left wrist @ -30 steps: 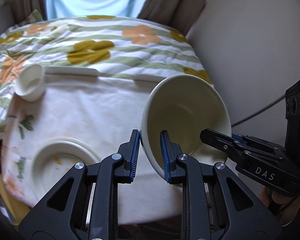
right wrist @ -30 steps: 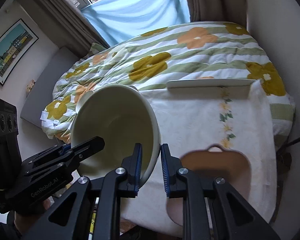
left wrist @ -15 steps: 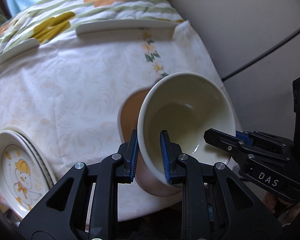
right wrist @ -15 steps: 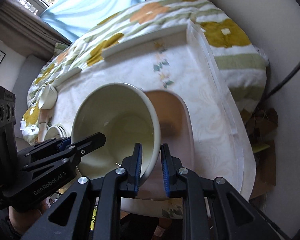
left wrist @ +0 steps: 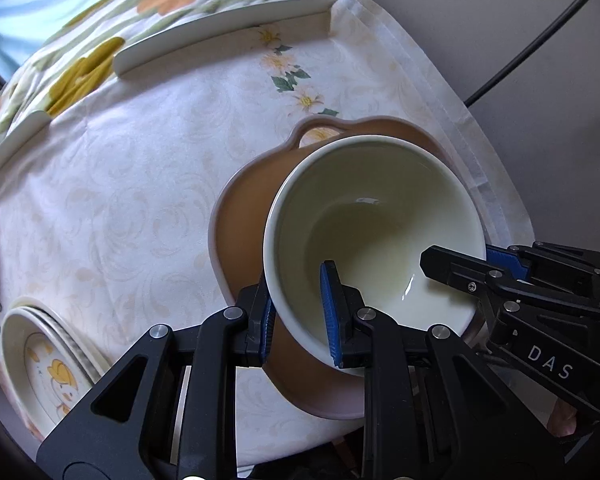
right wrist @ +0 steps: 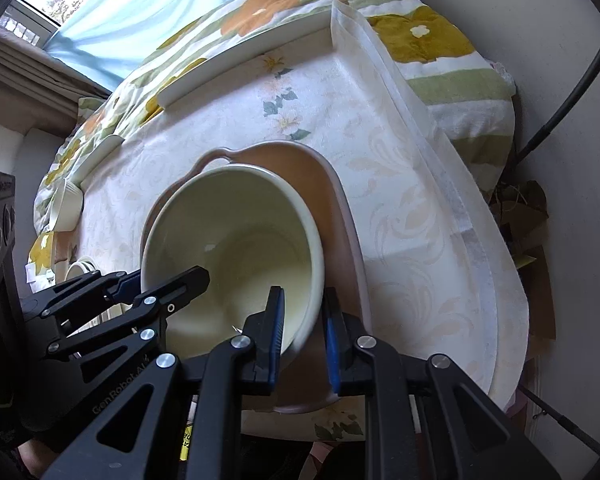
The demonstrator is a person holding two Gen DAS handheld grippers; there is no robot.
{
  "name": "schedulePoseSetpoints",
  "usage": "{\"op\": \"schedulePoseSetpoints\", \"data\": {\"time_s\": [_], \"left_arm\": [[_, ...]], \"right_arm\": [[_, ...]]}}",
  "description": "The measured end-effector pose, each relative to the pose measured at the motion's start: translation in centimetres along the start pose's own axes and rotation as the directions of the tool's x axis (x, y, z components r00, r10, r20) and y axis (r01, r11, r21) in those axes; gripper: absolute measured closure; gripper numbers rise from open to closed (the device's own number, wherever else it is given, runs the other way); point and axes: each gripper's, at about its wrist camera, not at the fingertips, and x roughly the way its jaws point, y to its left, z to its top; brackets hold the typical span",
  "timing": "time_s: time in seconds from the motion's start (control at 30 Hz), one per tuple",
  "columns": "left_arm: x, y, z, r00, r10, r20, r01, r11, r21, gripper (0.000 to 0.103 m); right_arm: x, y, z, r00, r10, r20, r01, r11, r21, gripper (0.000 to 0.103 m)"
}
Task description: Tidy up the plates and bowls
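A cream bowl [left wrist: 376, 216] is held between both grippers, tilted, just above or inside a larger pink-brown bowl with handles [left wrist: 240, 220]. My left gripper [left wrist: 298, 312] is shut on the cream bowl's near-left rim. My right gripper [right wrist: 302, 324] is shut on its near-right rim; it shows at right in the left wrist view [left wrist: 456, 264]. In the right wrist view the cream bowl [right wrist: 236, 240] sits over the pink-brown bowl [right wrist: 332, 208]. I cannot tell whether the two bowls touch.
A stack of plates with a duck picture [left wrist: 40, 364] lies at the table's near-left. A white cup [right wrist: 70, 208] lies at the far left. The white tablecloth's right edge [right wrist: 472, 240] is close, with a wall and a black cable [left wrist: 532, 40] beyond. A flowered bedspread [right wrist: 268, 4] lies behind.
Both grippers carried the cream bowl right and down, from above the bare cloth to over the pink-brown bowl near the table's right edge. Both stayed shut on it.
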Motion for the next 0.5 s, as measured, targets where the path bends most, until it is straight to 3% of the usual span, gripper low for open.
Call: {"op": "schedulePoseSetpoints", "data": {"time_s": [0.5], "left_arm": [[-0.2, -0.79, 0.32, 0.998, 0.061, -0.017, -0.06, 0.998, 0.029, 0.083]], "right_arm": [[-0.51, -0.12, -0.15, 1.0, -0.01, -0.011, 0.011, 0.999, 0.038, 0.086]]}}
